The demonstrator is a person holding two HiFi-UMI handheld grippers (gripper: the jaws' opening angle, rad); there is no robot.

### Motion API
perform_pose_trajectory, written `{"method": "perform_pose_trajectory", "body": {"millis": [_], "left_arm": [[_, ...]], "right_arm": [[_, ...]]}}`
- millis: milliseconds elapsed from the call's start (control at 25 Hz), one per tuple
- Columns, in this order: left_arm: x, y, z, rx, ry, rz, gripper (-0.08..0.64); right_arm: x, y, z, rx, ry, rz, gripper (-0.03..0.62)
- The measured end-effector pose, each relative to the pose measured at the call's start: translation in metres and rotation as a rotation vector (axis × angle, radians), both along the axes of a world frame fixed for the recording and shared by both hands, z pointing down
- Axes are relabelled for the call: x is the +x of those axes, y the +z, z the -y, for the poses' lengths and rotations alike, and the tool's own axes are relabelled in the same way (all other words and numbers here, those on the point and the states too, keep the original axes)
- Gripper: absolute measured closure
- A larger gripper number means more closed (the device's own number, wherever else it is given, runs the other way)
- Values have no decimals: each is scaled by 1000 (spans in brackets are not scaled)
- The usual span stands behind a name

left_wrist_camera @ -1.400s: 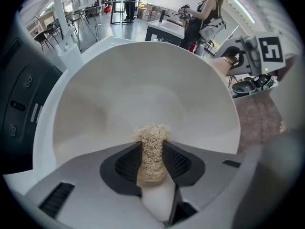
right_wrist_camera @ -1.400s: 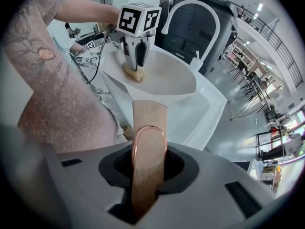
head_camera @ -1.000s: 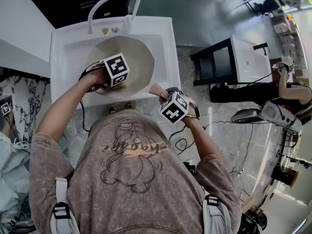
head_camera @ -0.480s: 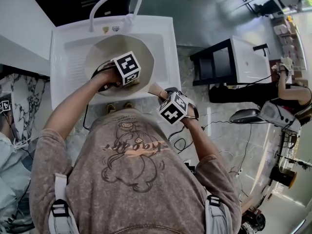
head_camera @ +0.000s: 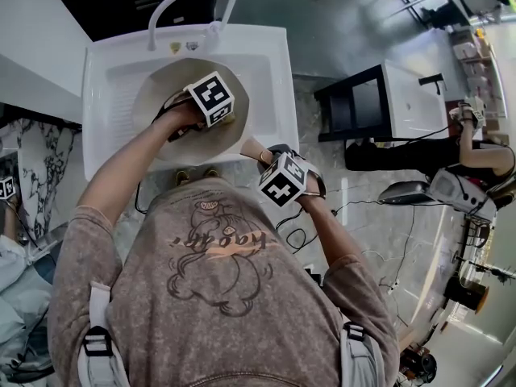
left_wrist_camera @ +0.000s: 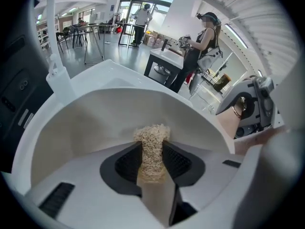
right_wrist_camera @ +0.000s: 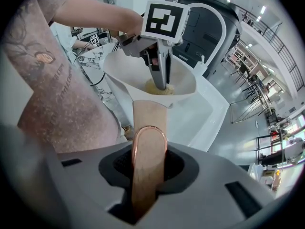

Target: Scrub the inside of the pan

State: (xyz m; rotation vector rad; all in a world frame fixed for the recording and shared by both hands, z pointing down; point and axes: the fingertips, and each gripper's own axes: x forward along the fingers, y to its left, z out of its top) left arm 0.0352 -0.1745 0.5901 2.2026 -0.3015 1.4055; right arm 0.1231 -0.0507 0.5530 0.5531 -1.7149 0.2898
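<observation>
The person's left arm is stretching forward over the white sink point(head_camera: 105, 147), and its hand point(head_camera: 181, 115) is pointing the left gripper point(left_wrist_camera: 152, 159) down into the pan point(head_camera: 157, 95) that is sitting in the basin. That gripper's jaws are pinching a straw-coloured scrubbing pad point(left_wrist_camera: 151, 140), which is resting on the pan's pale inside. The right arm is bending at the elbow close to the body, with the right gripper point(right_wrist_camera: 148, 168) clamping the pan's brown handle point(right_wrist_camera: 150, 123) at the sink's front edge.
</observation>
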Motion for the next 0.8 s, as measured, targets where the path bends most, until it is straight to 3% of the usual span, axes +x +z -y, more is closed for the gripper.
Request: {"method": "perform_pose_trajectory", "body": {"millis": [440, 800], "left_arm": [[-19, -4, 58, 113, -166, -13, 417], [-59, -1, 92, 215, -245, 64, 417]], "right_arm": [[-6, -4, -2, -6, -9, 29, 482], [-3, -4, -4, -19, -16, 23, 482]]}}
